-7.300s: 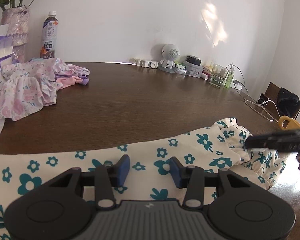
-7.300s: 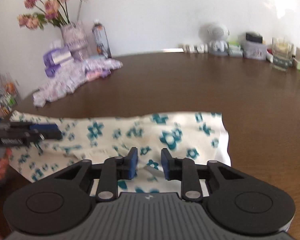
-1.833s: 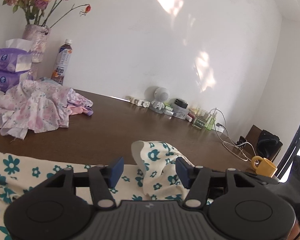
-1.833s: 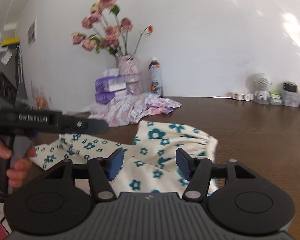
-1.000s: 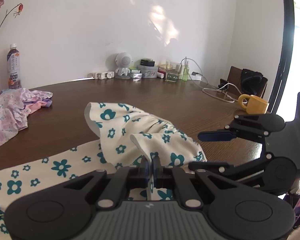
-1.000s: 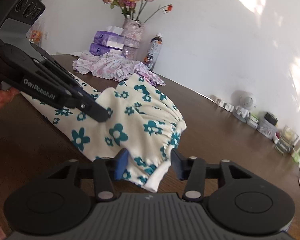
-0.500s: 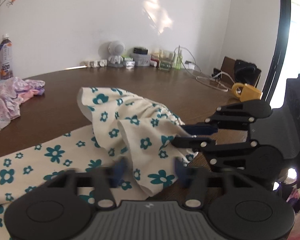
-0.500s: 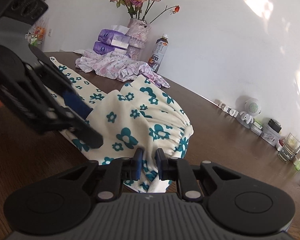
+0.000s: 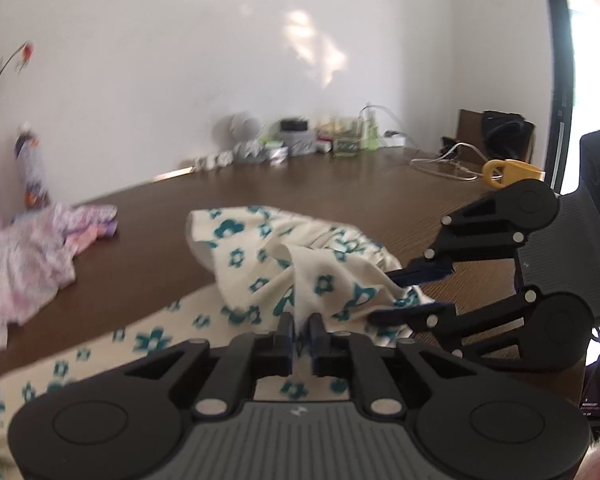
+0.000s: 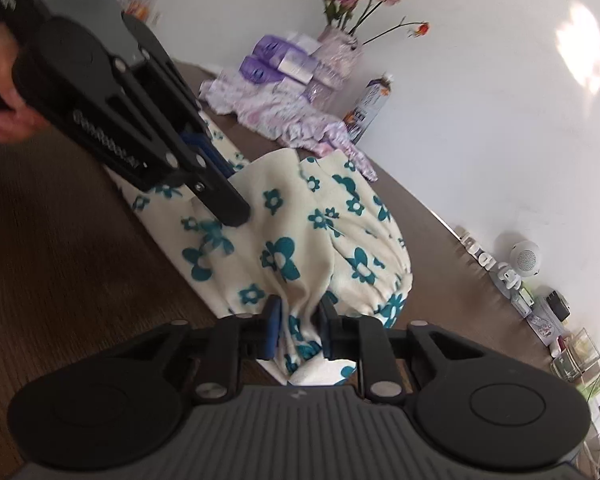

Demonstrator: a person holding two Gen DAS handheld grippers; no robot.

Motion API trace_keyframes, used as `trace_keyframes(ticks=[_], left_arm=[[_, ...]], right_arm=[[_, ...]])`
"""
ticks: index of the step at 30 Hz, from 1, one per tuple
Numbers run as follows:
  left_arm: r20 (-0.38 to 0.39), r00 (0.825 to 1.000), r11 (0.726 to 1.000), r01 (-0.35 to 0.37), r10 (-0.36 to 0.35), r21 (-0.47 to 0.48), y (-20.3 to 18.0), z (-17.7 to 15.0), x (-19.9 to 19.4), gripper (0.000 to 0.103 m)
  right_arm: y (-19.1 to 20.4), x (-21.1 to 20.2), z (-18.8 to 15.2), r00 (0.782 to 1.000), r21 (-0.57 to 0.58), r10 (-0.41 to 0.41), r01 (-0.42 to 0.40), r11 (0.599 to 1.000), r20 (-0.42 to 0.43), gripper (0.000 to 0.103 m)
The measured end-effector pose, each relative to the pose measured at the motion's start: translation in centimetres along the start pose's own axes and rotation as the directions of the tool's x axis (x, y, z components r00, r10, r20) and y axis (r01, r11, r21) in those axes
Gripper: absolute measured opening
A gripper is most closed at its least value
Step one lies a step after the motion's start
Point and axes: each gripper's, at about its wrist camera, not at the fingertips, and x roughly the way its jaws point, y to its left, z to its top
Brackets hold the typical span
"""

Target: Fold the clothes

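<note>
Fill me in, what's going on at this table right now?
A person holding a gripper in each hand is partway through folding a cream garment with teal flowers on the brown table. The left gripper is shut on a raised fold of the cloth. The right gripper has its fingers around the gathered end nearby, with cloth bunched between them. One end is lifted and doubled over; the rest lies flat. A pink floral pile sits untouched beyond.

Daylight strong, room bright. Window [image 9: 592, 80] at far right of left wrist view blown out white. Sun patches dapple wall [image 9: 260, 60] above counter [image 9: 360, 184]. Motion blur smears both views, bottle [image 9: 30, 172] ghosted. Fisheye bends counter edge; black vignette in frame corners. Sheen along counter's far edge.
</note>
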Motion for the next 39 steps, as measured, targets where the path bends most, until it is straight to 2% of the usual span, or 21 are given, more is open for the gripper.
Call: trace_keyframes(ticks=[3,4,6,8,10,11,12,13,14,16,18,21,24,26,30,34,37,39], left_arm=[[0.081,0.996,0.997,0.034,-0.028,-0.076,1.3,0.4,-1.7,0.033],[0.123,0.992,0.996,0.046,-0.035,-0.082,1.4,0.8,-2.3,0.037],[0.194,0.98,0.997,0.06,-0.048,-0.057,1.1,1.7,-2.9,0.046],[0.211,0.976,0.998,0.064,-0.058,-0.02,0.3,2.6,-2.4,0.048],[0.172,0.983,0.998,0.065,-0.065,0.007,-0.4,3.0,-1.0,0.047],[0.138,0.988,0.998,0.066,-0.067,0.014,-0.7,3.0,-0.1,0.043],[0.094,0.993,0.998,0.065,-0.066,0.013,-0.8,2.9,0.8,0.022],[0.056,0.996,0.998,0.065,-0.065,0.004,-0.8,2.6,1.5,0.011],[0.021,0.998,0.998,0.065,-0.065,-0.011,-0.7,2.2,2.2,0.006],[-0.026,0.998,0.997,0.063,-0.064,-0.048,-0.3,1.2,3.0,0.006],[-0.039,0.997,0.994,0.07,-0.074,-0.088,0.2,0.3,3.2,0.006],[-0.03,0.996,0.988,0.081,-0.086,-0.128,0.7,-0.3,3.1,0.008],[-0.029,0.995,0.984,0.09,-0.096,-0.154,1.0,-0.4,3.2,0.008],[-0.029,0.995,0.983,0.091,-0.097,-0.157,1.0,-0.5,3.2,0.008],[-0.028,0.995,0.984,0.092,-0.098,-0.155,0.9,-0.4,3.0,0.009],[0.012,0.995,0.988,0.101,-0.1,-0.113,0.4,0.3,2.1,0.01],[0.077,0.99,0.99,0.127,-0.122,-0.063,-0.4,1.5,1.1,0.017],[0.076,0.989,0.991,0.129,-0.126,-0.025,-1.1,2.0,1.4,0.023]], right_arm=[[0.5,0.4,0.0,1.0,-0.024,-0.002,0.001,1.0,-0.012,0.014],[0.6,0.4,-0.1,1.0,-0.028,-0.002,0.002,1.0,-0.012,0.014],[0.9,0.4,-0.2,1.0,-0.04,-0.005,0.005,0.999,-0.011,0.013],[1.4,0.4,-0.3,1.0,-0.059,-0.018,0.018,0.998,-0.009,0.013],[1.8,0.4,-0.4,0.999,-0.08,-0.032,0.031,0.996,-0.008,0.013],[2.1,0.5,-0.4,0.999,-0.087,-0.04,0.039,0.995,-0.006,0.014],[2.2,0.5,-0.4,0.999,-0.088,-0.045,0.044,0.995,-0.005,0.014],[2.1,0.4,-0.4,0.999,-0.075,-0.045,0.045,0.996,-0.003,0.014],[1.6,0.1,-0.5,0.999,-0.028,-0.035,0.035,0.999,0.002,0.015],[0.5,-0.5,-0.6,1.0,0.066,-0.016,0.015,0.998,0.015,0.017],[-0.6,-1.2,-0.7,1.0,0.166,0.004,-0.009,0.986,0.031,0.02],[-3.4,-2.4,-1.4,0.997,0.385,0.016,-0.046,0.922,0.08,0.02],[-4.8,-2.4,-2.3,0.997,0.505,0.014,-0.053,0.861,0.081,0.02],[-4.9,-1.7,-2.7,0.999,0.529,0.013,-0.038,0.848,0.049,0.02],[-4.4,0.1,-2.5,0.998,0.534,0.046,-0.017,0.845,-0.04,0.02],[-3.9,0.3,-2.4,0.998,0.541,0.034,0.004,0.841,-0.06,0.02],[-3.4,0.3,-2.1,0.997,0.52,0.015,0.027,0.854,-0.075,0.02],[-3.3,0.3,-2.1,0.997,0.519,0.011,0.031,0.854,-0.078,0.021]])
